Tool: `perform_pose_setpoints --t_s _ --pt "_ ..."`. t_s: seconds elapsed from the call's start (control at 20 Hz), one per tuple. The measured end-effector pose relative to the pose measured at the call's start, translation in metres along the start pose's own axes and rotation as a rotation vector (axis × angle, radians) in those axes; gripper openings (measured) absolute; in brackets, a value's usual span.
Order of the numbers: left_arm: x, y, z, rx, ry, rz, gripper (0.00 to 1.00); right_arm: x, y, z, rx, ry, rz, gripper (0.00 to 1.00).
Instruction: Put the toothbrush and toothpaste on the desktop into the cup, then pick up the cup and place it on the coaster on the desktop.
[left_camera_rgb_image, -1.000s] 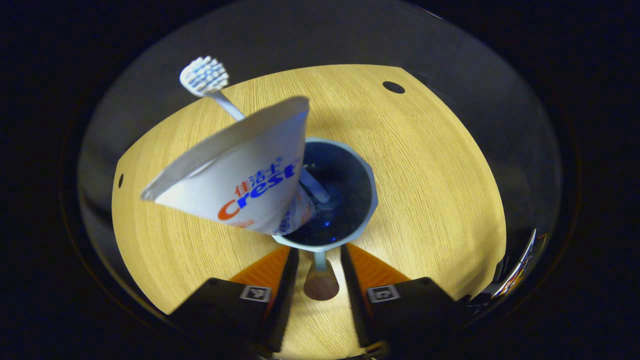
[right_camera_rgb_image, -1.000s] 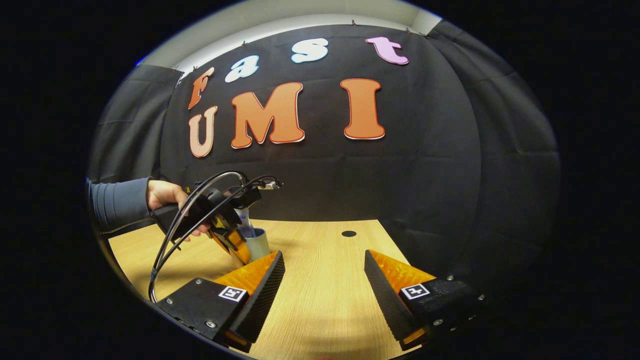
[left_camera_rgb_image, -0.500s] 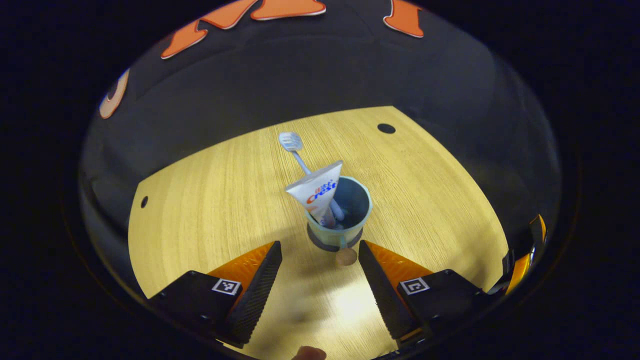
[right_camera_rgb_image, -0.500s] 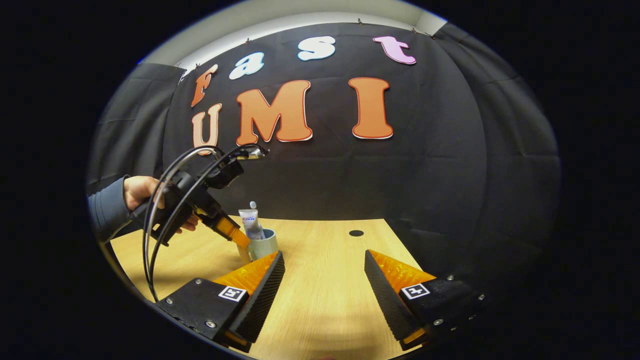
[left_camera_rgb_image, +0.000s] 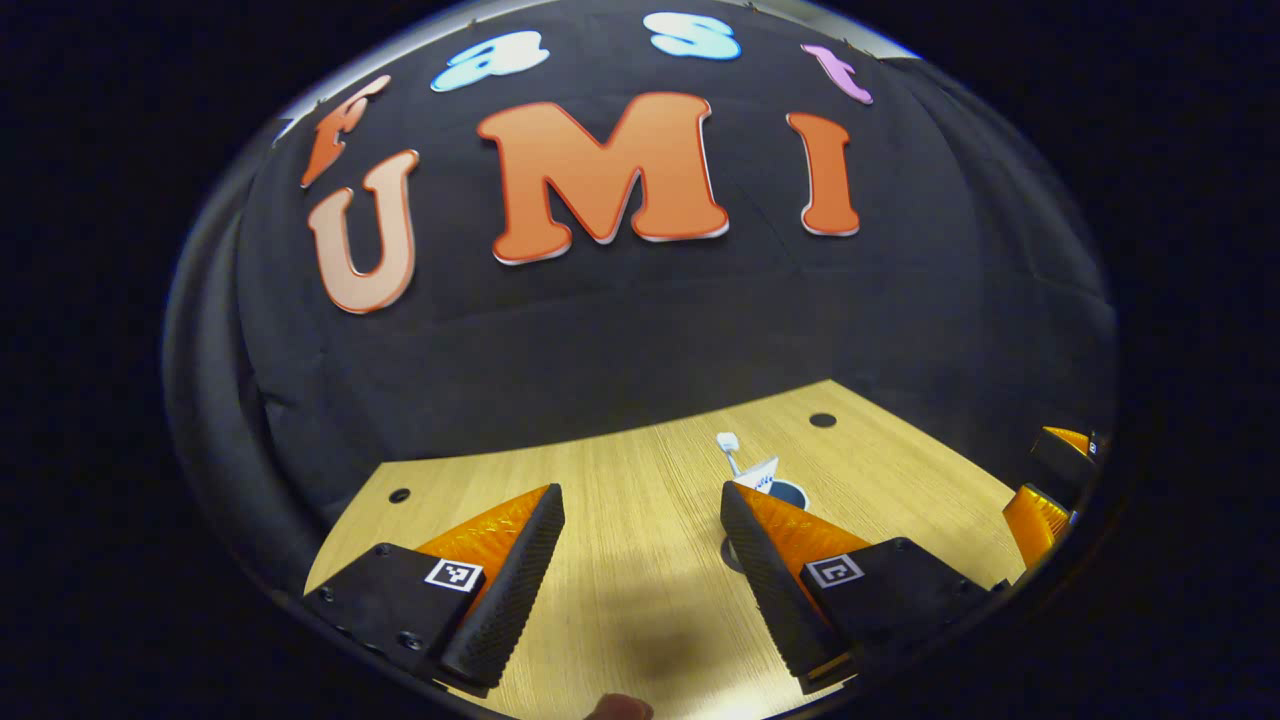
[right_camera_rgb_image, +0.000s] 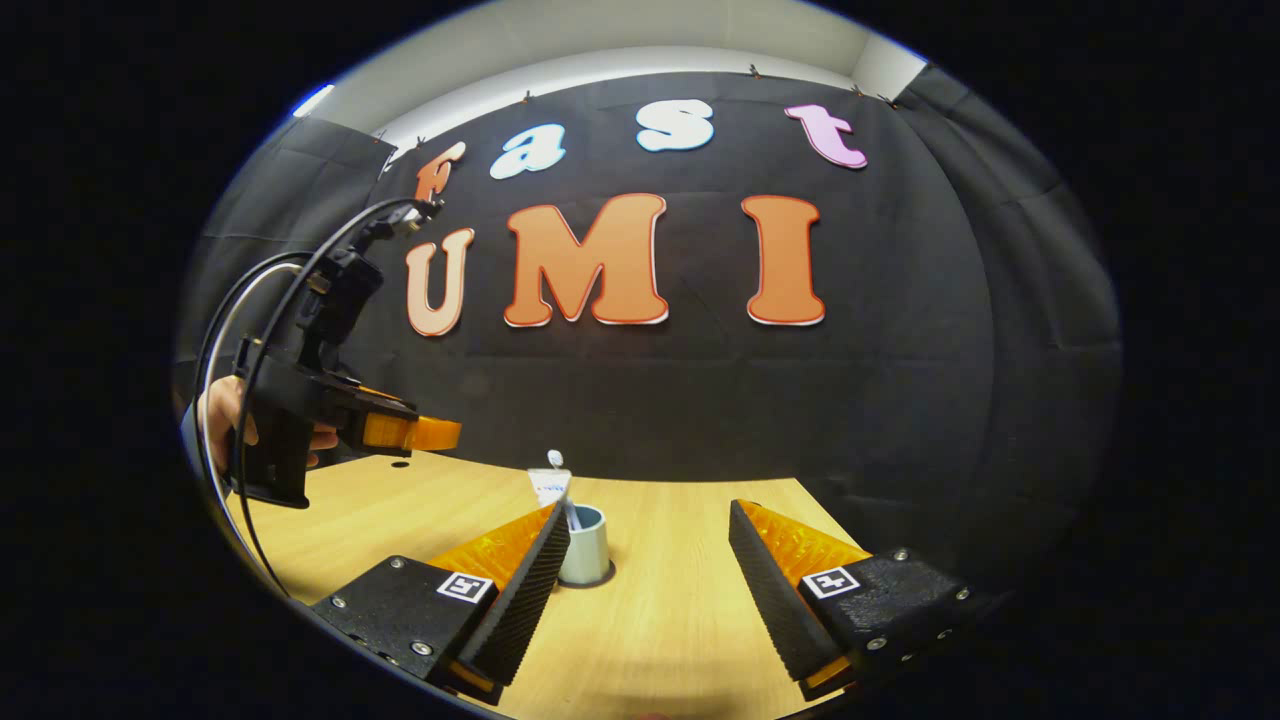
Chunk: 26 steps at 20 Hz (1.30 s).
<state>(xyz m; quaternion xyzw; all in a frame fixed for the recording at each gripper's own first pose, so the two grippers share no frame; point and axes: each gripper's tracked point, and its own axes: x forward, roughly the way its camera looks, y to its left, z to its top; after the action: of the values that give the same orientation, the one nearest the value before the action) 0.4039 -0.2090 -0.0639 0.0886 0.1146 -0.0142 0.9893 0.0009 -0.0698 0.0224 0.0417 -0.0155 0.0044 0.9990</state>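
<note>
A pale blue cup (right_camera_rgb_image: 587, 541) stands upright on a dark coaster (right_camera_rgb_image: 600, 580) on the wooden desktop (right_camera_rgb_image: 680, 610). A white toothpaste tube (right_camera_rgb_image: 550, 486) and a white toothbrush (right_camera_rgb_image: 555, 459) stick up out of it. My right gripper (right_camera_rgb_image: 650, 575) is open and empty, with the cup just behind its left finger. In the left gripper view my left gripper (left_camera_rgb_image: 640, 565) is open and empty, and the cup (left_camera_rgb_image: 790, 492), tube (left_camera_rgb_image: 760, 472) and brush head (left_camera_rgb_image: 727, 440) peek over its right finger. The right gripper view shows the left gripper (right_camera_rgb_image: 405, 433) lifted above the desk, left of the cup, held by a hand (right_camera_rgb_image: 220, 420).
Black cloth walls close in the back and sides of the desk. Two small dark holes (left_camera_rgb_image: 823, 420) (left_camera_rgb_image: 400, 495) mark the desktop near its far edge. The other gripper (left_camera_rgb_image: 1050, 480) shows at the right rim of the left gripper view. Cables loop from the left gripper (right_camera_rgb_image: 250, 330).
My left gripper opened beside the cup, then pulled back and rose away from it, tilting level. The cup stayed on the coaster. My right gripper shifted slightly and stays open.
</note>
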Motion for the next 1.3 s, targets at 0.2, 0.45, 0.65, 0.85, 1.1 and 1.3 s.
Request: perform_pose_setpoints --t_s 0.2,0.45,0.65,0.85,1.1,1.3 --pt "0.012 0.006 0.013 -0.043 -0.207 0.080 1.00 0.007 0.034 0.019 -0.027 -0.069 0.010 0.97" --pt "0.017 0.008 0.011 -0.043 -0.332 0.168 1.00 0.011 0.082 0.031 -0.016 -0.127 0.059 0.92" --pt "0.013 0.009 0.015 -0.090 -0.408 0.192 1.00 0.013 0.112 0.031 -0.031 -0.151 0.083 0.96" --pt "0.000 0.029 0.005 -0.095 -0.453 0.243 1.00 0.016 0.132 0.024 -0.047 -0.151 0.103 0.96" --pt "-0.007 0.042 -0.019 -0.132 -0.440 0.238 1.00 0.013 0.147 0.019 -0.083 -0.146 0.118 0.97" --pt "-0.010 0.046 -0.027 -0.152 -0.436 0.244 1.00 0.013 0.154 0.020 -0.087 -0.149 0.132 0.98"
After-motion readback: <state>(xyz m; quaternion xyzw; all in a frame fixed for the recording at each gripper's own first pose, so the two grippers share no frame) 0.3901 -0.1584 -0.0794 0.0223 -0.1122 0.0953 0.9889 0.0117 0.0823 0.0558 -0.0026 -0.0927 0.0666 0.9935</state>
